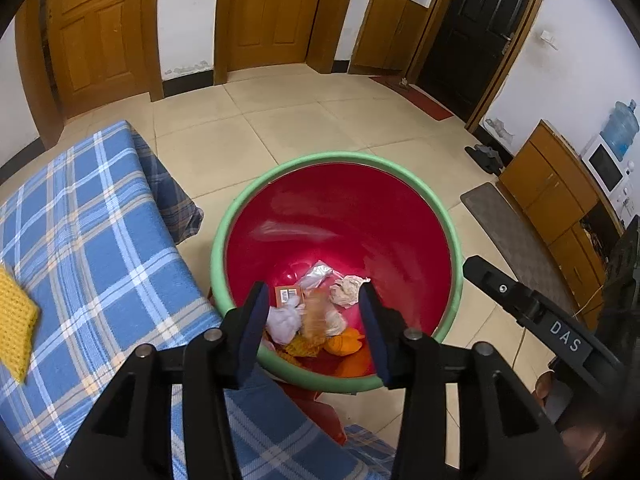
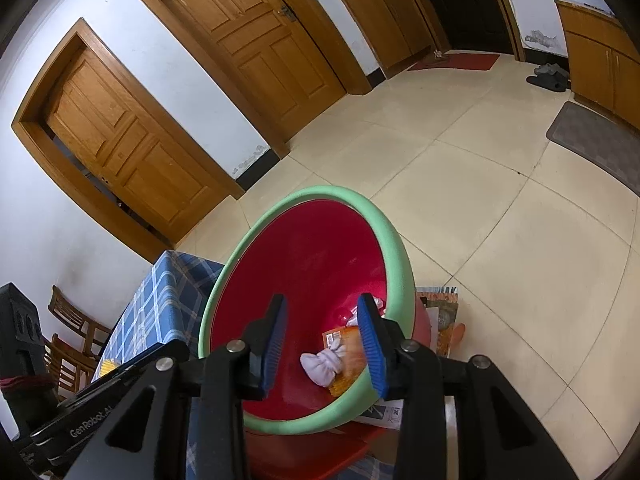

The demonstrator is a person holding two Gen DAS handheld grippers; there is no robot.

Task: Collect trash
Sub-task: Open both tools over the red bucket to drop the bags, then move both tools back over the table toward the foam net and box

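Note:
A red bin with a green rim stands on the floor beside the table; it also shows in the right wrist view. Inside lie a white crumpled tissue, a small orange box, a clear plastic bag, a crumpled paper ball and orange wrappers. A blurred orange piece is in the air over the pile. My left gripper is open and empty above the bin. My right gripper is open and empty above the bin, over the white tissue.
A table with a blue plaid cloth stands left of the bin, with a yellow knitted cloth on it. A grey mat and wooden cabinets are on the right. Wooden chairs stand behind the table.

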